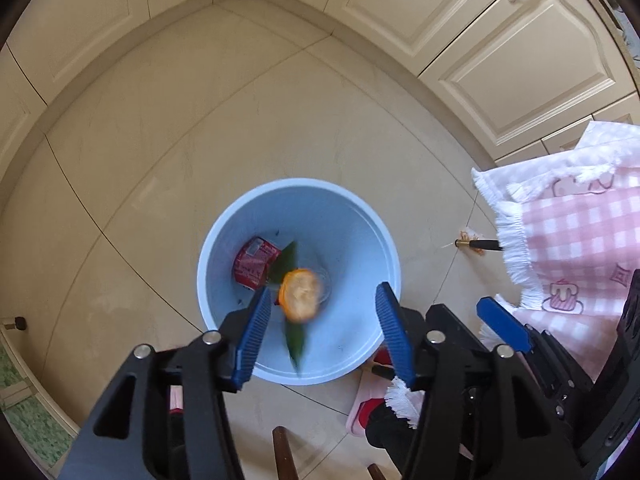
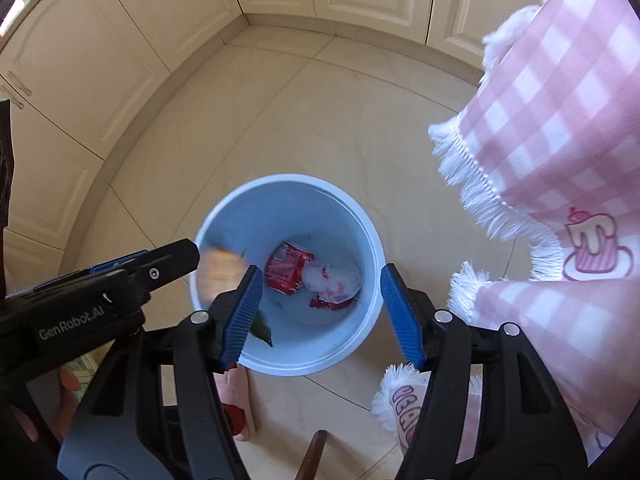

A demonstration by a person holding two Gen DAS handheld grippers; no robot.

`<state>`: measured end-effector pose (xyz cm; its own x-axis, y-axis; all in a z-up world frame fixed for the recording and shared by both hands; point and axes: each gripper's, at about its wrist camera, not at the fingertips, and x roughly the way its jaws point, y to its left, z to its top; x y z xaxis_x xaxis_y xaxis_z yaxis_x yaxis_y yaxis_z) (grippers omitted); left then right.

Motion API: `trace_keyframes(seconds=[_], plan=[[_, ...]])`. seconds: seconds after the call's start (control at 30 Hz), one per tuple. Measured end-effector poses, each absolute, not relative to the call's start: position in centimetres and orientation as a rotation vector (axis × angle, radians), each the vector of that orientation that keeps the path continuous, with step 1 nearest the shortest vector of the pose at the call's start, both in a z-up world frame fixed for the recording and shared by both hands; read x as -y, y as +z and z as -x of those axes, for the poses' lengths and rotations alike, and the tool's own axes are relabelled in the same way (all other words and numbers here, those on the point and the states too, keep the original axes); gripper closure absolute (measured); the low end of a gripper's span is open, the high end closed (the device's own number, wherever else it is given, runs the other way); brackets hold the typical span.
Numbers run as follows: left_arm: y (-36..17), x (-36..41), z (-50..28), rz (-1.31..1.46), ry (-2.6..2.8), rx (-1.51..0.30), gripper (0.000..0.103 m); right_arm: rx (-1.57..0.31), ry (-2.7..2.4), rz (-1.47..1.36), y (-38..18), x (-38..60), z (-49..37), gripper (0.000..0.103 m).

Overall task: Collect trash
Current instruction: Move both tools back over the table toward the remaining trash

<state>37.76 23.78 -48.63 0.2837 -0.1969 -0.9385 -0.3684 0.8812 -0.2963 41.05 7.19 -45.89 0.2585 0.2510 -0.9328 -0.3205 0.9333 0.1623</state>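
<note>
A light blue bin [image 1: 360, 216] [image 2: 224, 216] stands on the tiled floor below both grippers. Inside it lie a red wrapper [image 1: 254, 266] [image 2: 288, 266] and a crumpled white bag with red marks [image 2: 332, 280]. My left gripper [image 1: 324, 292] [image 2: 176, 256] is open above the bin. A blurred orange peel [image 1: 300, 296] [image 2: 218, 276] hangs loose in the air between its fingers, touching neither pad. A blurred green leaf [image 1: 296, 344] [image 2: 262, 330] shows just under the peel. My right gripper [image 2: 320, 270] is open over the bin with nothing between its fingers; one of its blue fingers [image 1: 500, 320] shows beside the left gripper.
A pink checked tablecloth [image 1: 580, 232] [image 2: 560, 120] with white fringe hangs at the right, close to the bin. Cream cupboards [image 1: 480, 40] line the far corner. A black and gold pen-like thing [image 1: 480, 244] lies on the floor. A pink slipper [image 2: 236, 400] and a wooden leg [image 1: 284, 452] are near the bottom edge.
</note>
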Motion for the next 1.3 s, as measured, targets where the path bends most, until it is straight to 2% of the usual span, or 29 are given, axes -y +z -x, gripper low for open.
trace_keyframes(seconds=[0.2, 0.43, 0.73, 0.87, 1.0, 1.13, 1.3], plan=[[-45.3, -23.6, -36.5, 0.519, 0.122, -1.258, 0.049, -1.226, 0.409, 0.048, -43.2, -7.4, -40.0, 0.041], [-38.4, -24.5, -32.2, 0.515, 0.155, -1.154, 0.049, -1.151, 0.460, 0.051, -37.4, -8.3, -37.1, 0.041], [-23.8, -23.6, -25.6, 0.428, 0.188, -0.843, 0.049, -0.929, 0.541, -0.021, -23.8, -6.6, -31.3, 0.038], [-16.7, -21.3, -21.8, 0.396, 0.135, -0.670, 0.041, -0.769, 0.522, -0.037, -16.3, -3.3, -28.0, 0.036], [-11.8, -17.4, -19.5, 0.363, 0.033, -0.566, 0.037, -0.641, 0.426, -0.003, -11.8, 1.4, -25.0, 0.034], [-10.1, -12.2, -19.6, 0.309, -0.081, -0.567, 0.037, -0.554, 0.261, 0.011, -9.7, 8.2, -22.7, 0.031], [-10.9, -5.2, -21.3, 0.249, -0.246, -0.643, 0.036, -0.552, 0.093, -0.039, -10.4, 16.3, -21.8, 0.030]])
